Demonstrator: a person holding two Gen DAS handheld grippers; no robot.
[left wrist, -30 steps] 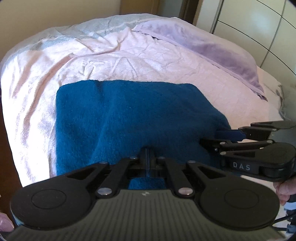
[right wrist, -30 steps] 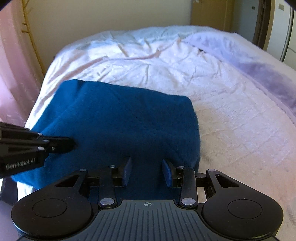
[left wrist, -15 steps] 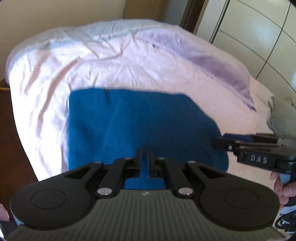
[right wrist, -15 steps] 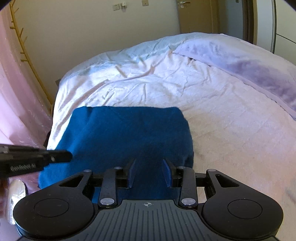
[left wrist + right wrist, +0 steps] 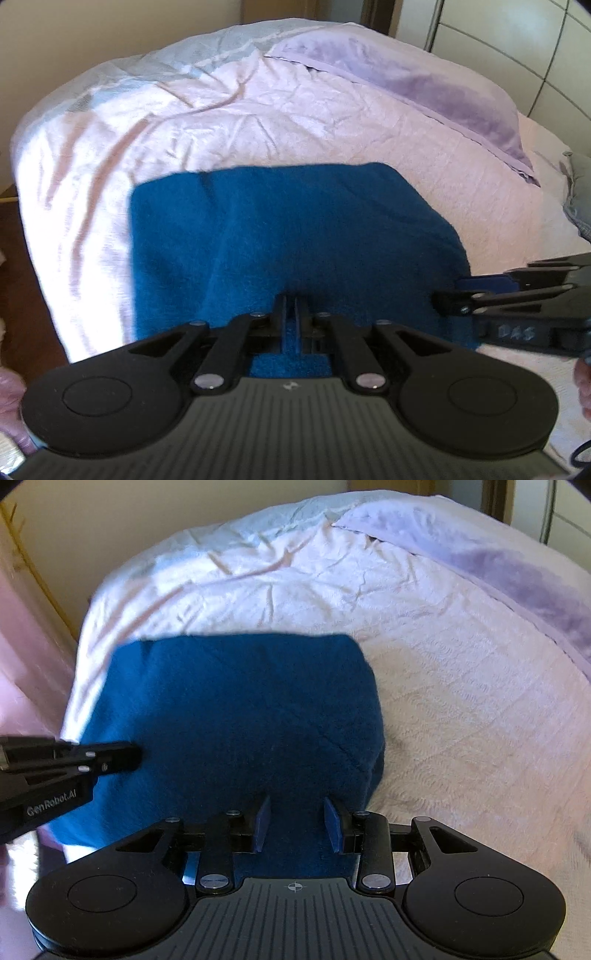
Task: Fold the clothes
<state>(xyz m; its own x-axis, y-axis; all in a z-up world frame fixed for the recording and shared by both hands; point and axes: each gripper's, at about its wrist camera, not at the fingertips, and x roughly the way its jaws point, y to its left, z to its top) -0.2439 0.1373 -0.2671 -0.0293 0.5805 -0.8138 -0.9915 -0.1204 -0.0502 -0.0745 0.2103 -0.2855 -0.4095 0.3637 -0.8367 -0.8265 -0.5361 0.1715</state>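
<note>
Both hand-held grippers have come up off the bed (image 5: 280,122) a bit over the last second, so more of the pink sheet shows beyond the blue cloth (image 5: 295,236) than before. The cloth's near edge has gone up with them, and it now hangs down from the left hand-held gripper (image 5: 291,314) and the right hand-held gripper (image 5: 297,823), looking more bunched toward them. The far edge of the cloth sits lower in both views. The right one has also rolled a little.

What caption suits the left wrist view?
Left gripper shut on the blue garment, lifting its near edge off the pink bedspread.
</note>
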